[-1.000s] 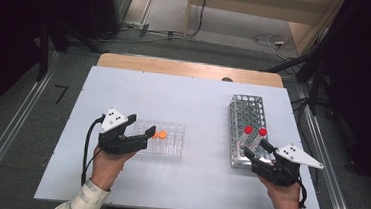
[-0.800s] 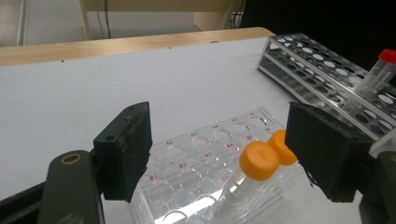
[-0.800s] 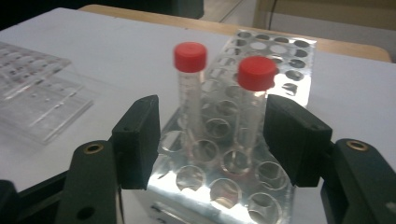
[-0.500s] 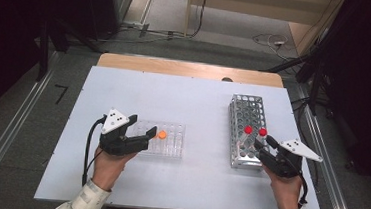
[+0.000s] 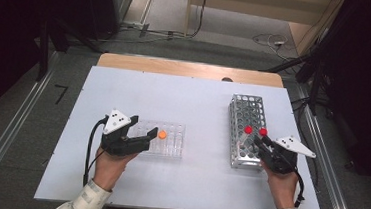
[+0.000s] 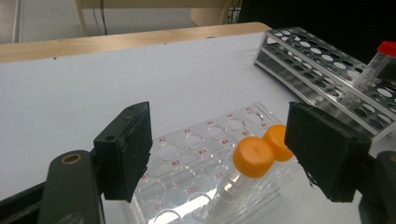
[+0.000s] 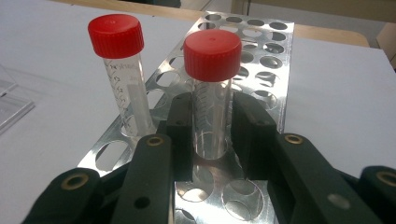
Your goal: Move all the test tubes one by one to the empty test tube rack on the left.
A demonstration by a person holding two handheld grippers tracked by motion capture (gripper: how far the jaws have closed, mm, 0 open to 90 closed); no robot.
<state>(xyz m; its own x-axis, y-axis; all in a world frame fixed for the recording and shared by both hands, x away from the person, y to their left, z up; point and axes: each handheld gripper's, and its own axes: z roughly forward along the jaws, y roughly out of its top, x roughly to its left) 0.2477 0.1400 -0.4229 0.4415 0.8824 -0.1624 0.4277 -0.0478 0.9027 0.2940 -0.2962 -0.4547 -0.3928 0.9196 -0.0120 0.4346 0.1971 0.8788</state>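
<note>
While the left gripper (image 6: pixel 219 154) gapes wide around two orange-capped tubes (image 6: pixel 252 156) in the clear rack (image 6: pixel 187 154), the right gripper (image 7: pixel 212 135) clamps a red-capped tube (image 7: pixel 212 88) between its jaws.

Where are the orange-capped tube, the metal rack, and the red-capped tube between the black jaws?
Orange-capped tube (image 6: pixel 252 156), left gripper view, on top of its orange cap.
Metal rack (image 5: pixel 248 108), high view, on its perforated top plate, far end.
Red-capped tube (image 7: pixel 212 55), right gripper view, on the side of its red cap.
</note>
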